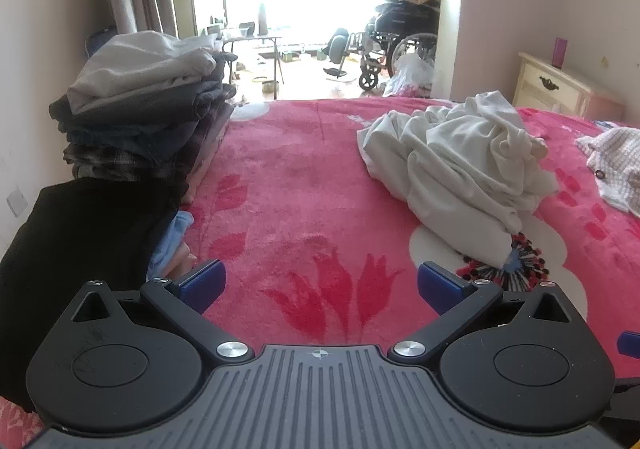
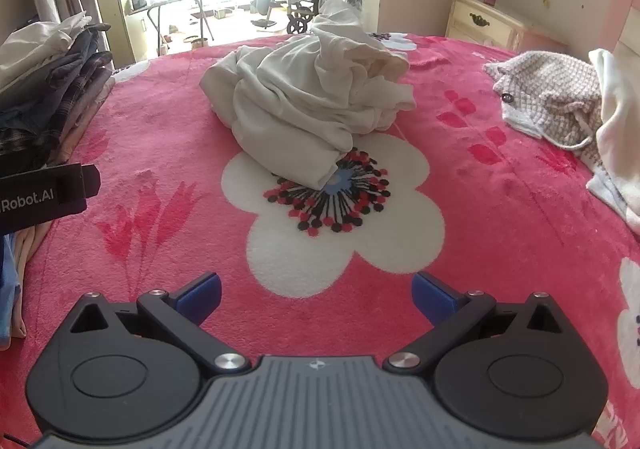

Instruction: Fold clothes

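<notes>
My left gripper (image 1: pixel 321 285) hangs over the pink floral plush blanket (image 1: pixel 304 185) with its blue-padded fingers spread wide and nothing between them. My right gripper (image 2: pixel 316 295) is the same: fingers apart, empty, above the big white flower print on the blanket.

The crumpled cream-white cotton garment (image 2: pixel 312 97) lies in a loose heap near the middle of the bed, its lower end touching the flower's dark centre, well apart from both grippers. Along the bed's left edge stands a tall stack of folded grey, white and plaid clothes (image 1: pixel 144 105), with a folded black garment (image 1: pixel 80 249) just in front of it. Near the right edge lies a rumpled checked knit garment (image 2: pixel 552 97) with a drawstring, touching another white cloth (image 2: pixel 616 121).
</notes>
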The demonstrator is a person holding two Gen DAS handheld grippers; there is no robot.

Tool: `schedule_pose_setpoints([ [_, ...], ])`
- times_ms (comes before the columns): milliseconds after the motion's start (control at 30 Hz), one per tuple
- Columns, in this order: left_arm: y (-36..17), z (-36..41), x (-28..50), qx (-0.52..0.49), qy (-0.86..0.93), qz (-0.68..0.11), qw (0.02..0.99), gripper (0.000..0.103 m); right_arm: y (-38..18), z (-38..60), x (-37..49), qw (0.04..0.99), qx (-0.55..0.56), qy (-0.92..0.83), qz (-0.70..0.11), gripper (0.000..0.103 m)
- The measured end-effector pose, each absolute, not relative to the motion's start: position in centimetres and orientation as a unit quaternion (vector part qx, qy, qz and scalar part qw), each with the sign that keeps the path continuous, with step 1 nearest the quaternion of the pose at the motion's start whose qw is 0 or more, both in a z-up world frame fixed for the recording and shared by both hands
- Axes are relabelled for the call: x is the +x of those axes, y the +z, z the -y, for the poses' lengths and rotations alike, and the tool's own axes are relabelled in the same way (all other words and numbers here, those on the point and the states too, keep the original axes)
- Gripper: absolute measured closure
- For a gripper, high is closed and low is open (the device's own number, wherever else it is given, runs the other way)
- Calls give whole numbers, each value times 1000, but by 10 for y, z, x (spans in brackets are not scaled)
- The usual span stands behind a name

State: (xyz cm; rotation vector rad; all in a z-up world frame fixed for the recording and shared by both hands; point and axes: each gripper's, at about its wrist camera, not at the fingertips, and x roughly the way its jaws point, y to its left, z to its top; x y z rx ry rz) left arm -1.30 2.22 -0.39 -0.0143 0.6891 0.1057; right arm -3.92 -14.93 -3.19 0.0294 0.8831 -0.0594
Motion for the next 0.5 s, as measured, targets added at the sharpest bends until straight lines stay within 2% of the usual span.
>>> schedule_pose_setpoints([
  [500, -7, -21, -11, -11, 46, -346, 937, 0, -34, 151, -38, 903, 14, -34, -428, 0],
])
